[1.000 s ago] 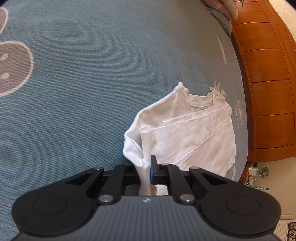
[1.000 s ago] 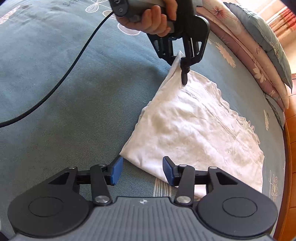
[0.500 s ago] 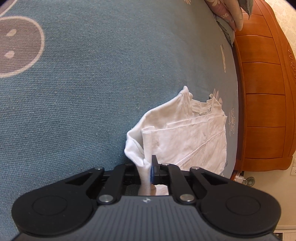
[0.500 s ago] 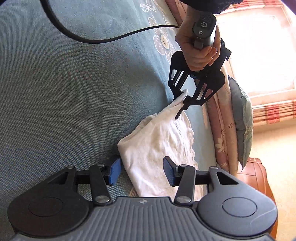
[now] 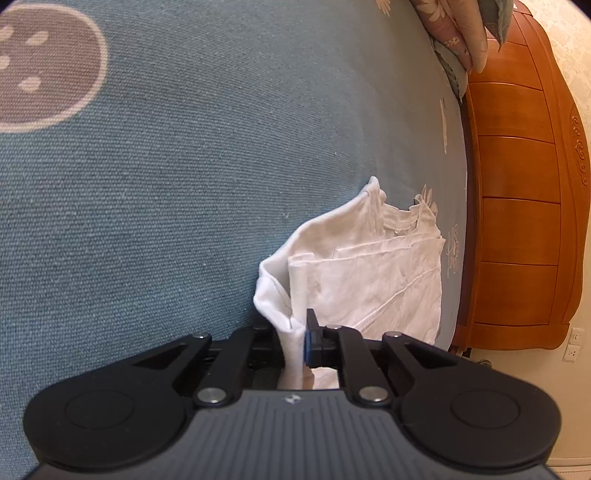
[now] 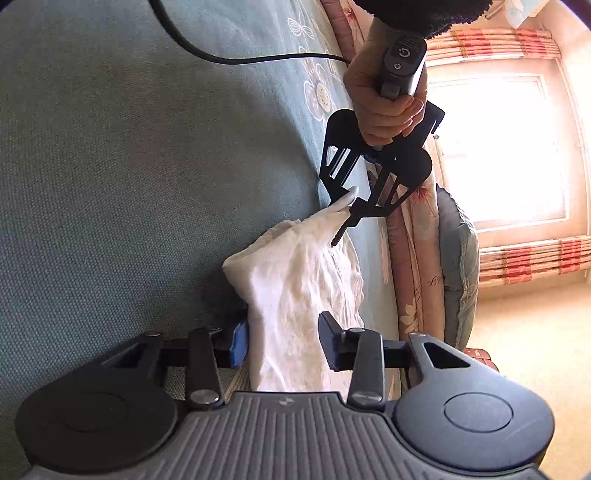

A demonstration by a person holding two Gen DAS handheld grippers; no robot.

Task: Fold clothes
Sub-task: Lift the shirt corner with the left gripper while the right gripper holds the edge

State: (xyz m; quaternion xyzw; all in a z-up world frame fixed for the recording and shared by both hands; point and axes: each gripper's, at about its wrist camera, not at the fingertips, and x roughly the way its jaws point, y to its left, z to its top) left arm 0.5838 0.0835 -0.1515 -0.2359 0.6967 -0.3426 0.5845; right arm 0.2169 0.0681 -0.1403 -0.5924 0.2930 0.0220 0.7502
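"Where was the white shirt [image 5: 376, 280]?"

"It lay partly folded on the blue-green bedspread [image 5: 221, 184], close to the side of the bed by the wooden bed frame [image 5: 517, 221]. One corner was lifted up off the bed."

"Who lifted it?"

"The left gripper [image 5: 297, 341]. Its jaws were pinched almost all the way together, with a thin bit of the shirt squeezed between them. From the other side you could see it too, the left gripper [image 6: 341, 218], held in the person's hand [image 6: 380, 110] with a dark fuzzy sleeve [image 6: 413, 14] above it. A black cable [image 6: 236, 55] ran from it across the bed."

"And the right gripper [image 6: 282, 343]?"

"Its jaws were about halfway apart and were closing in. The near end of the shirt [image 6: 295, 295] sat between them. The blue pad [image 6: 240, 345] on one side was right against the cloth. I could not tell if the other finger was touching the shirt."

"What else was on the bed?"

"Flowery pillows [image 6: 417, 258] stood along the far edge, and a bright window [image 6: 498, 147] with striped curtains [image 6: 517, 40] was behind them."
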